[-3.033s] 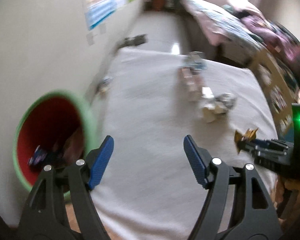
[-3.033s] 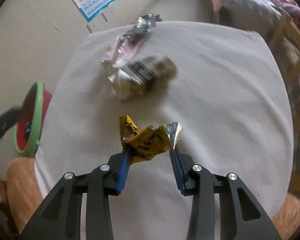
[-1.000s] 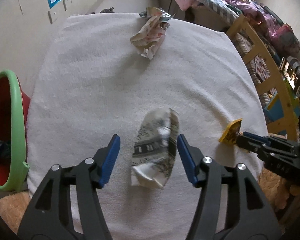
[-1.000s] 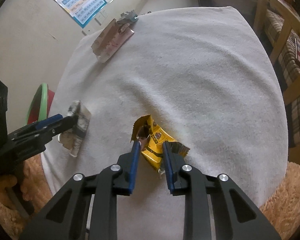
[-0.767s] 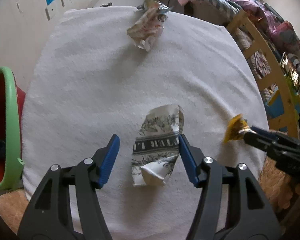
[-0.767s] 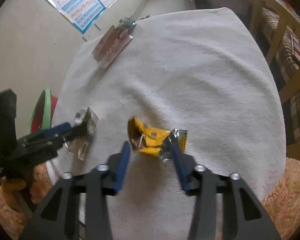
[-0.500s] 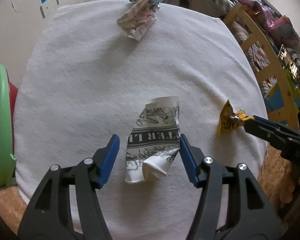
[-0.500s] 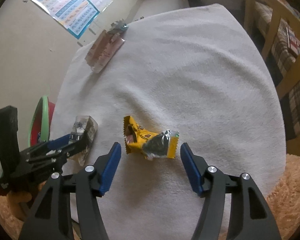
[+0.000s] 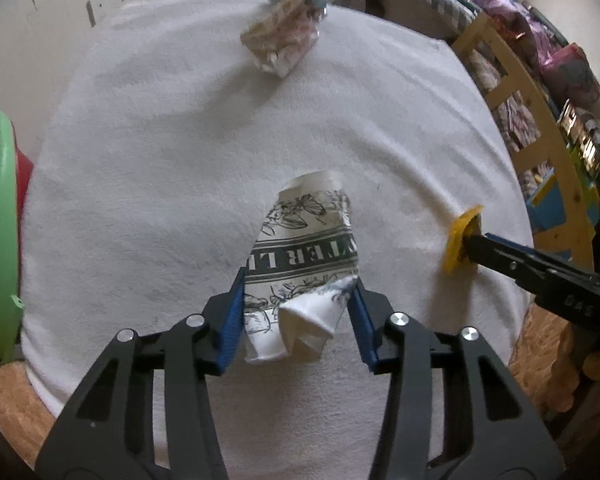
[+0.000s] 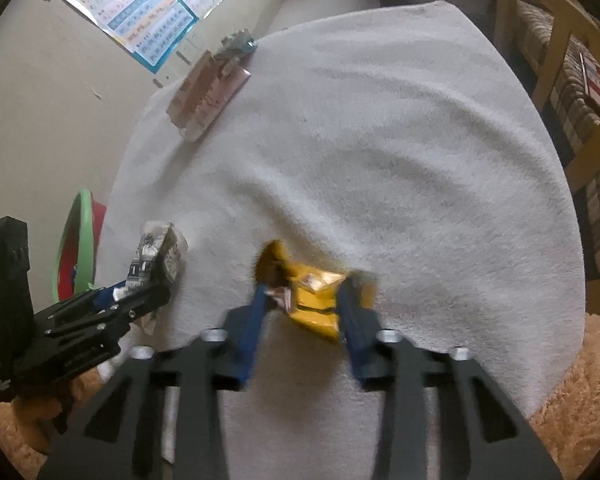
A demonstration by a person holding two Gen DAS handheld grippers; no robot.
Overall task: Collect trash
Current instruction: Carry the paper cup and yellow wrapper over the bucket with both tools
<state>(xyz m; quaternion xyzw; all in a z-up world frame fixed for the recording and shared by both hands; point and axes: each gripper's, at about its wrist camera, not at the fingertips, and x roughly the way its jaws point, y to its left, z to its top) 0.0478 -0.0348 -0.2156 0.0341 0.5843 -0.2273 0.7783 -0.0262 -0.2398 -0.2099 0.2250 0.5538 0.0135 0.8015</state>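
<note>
Left gripper [image 9: 298, 312] clamped across the near end of a crumpled black-and-white printed wrapper [image 9: 304, 256], whose long axis runs forward along the fingers, its far end pointing ahead. Right gripper [image 10: 302, 312] closing around a yellow wrapper [image 10: 312, 292] lying crosswise between the blue pads; firm contact cannot be told through blur. Both rest on the white towel [image 9: 180, 140]; green-rimmed bin [image 9: 0, 220] to the left claw's left

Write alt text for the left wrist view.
The left gripper closes its blue fingers around a crumpled black-and-white printed wrapper on a white towel. At right, the right gripper holds a yellow wrapper; a pinkish wrapper lies far back, a green-rimmed bin at left.
</note>
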